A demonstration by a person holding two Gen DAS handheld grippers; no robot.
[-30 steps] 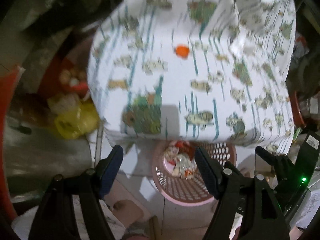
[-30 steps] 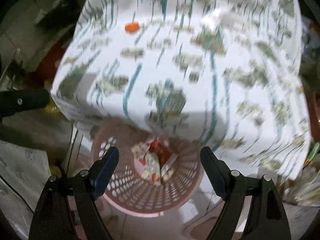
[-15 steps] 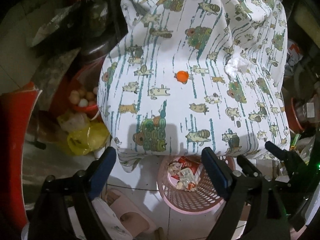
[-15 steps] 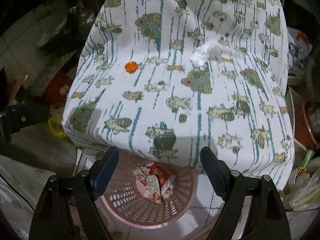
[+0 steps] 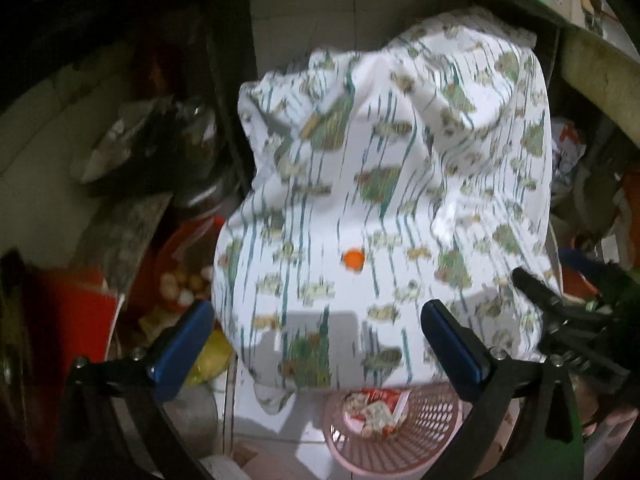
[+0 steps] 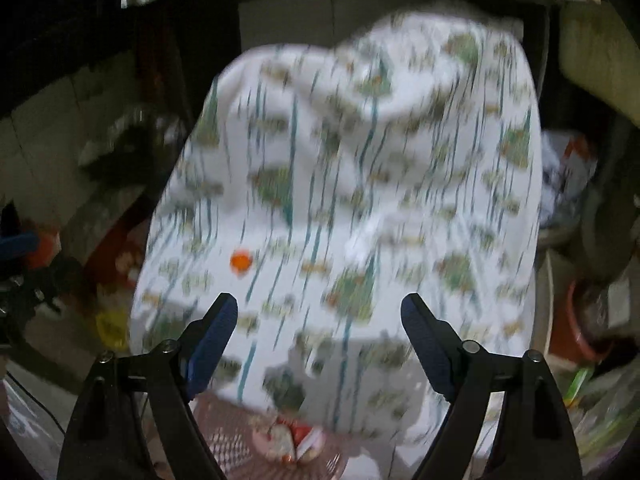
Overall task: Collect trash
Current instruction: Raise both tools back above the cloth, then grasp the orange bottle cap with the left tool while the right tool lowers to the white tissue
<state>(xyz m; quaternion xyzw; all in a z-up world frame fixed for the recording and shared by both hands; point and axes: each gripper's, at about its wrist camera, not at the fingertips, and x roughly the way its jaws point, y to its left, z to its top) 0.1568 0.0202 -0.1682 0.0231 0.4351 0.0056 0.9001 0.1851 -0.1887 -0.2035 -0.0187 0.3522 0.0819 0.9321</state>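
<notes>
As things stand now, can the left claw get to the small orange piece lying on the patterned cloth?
Probably yes. The orange piece lies bare on top of the cloth, ahead of the left claw, whose jaws are opening with nothing between them. Nothing blocks the way.

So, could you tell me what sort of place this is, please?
Probably a cluttered home kitchen or storage corner: a cloth-covered table, a pink trash basket on tiled floor, and a red bowl of eggs.

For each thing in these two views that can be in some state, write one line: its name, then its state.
left gripper: jaws opening, nothing between them
right gripper: jaws opening, nothing held
pink basket: upright on the floor, holding wrappers
patterned cloth: draped over a table, rumpled at the back
orange cap: lying on the cloth
</notes>
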